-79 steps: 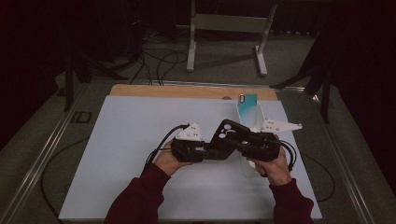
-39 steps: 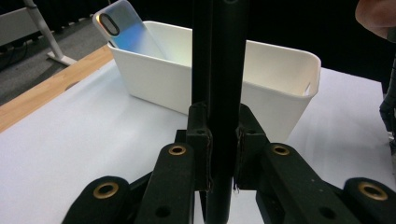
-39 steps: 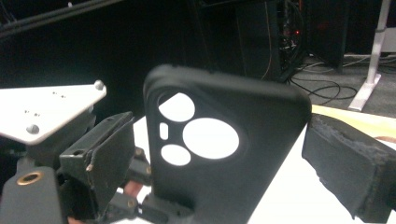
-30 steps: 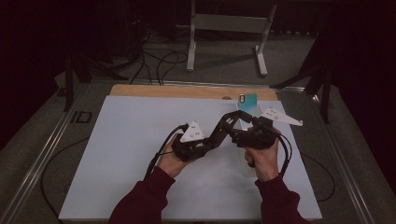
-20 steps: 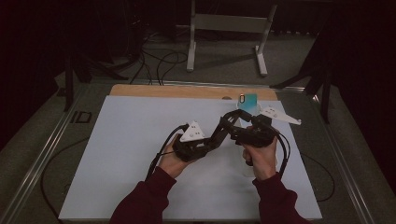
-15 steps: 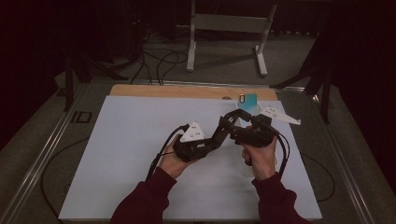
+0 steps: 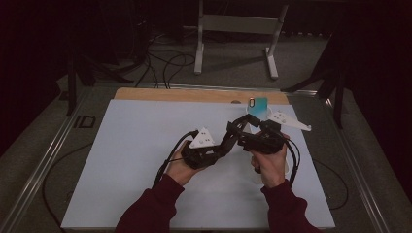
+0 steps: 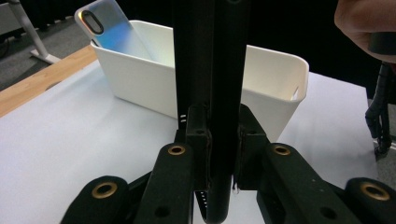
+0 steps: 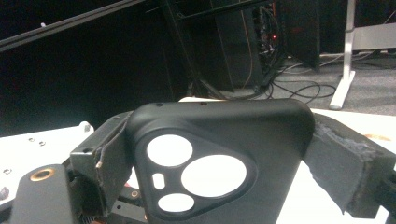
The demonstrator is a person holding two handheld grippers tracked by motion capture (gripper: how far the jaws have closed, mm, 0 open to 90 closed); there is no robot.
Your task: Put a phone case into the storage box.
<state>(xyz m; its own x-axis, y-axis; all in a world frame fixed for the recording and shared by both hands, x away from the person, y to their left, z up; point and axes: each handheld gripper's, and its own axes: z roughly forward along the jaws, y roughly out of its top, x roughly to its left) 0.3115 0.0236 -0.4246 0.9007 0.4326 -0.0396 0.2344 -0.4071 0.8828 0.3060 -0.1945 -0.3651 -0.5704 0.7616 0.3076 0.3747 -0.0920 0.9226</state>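
Over the right of the surface (image 7: 145, 145), both grippers share one black phone case (image 9: 219, 154): the left gripper (image 8: 219, 186) has its jaws narrow on the case's edge, the right gripper (image 9: 215, 168) clamps its sides. A bluish case (image 8: 112, 32) already leans in the white bin (image 8: 275, 70) at far right; this one looks left to drop in. Right gripper view gives the lens cutouts; left gripper view gives the bin's inside.

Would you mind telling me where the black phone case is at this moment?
The black phone case is off the table, clamped between both hand-held grippers right of centre in the high view, just in front of the white bin holding the blue phone case.
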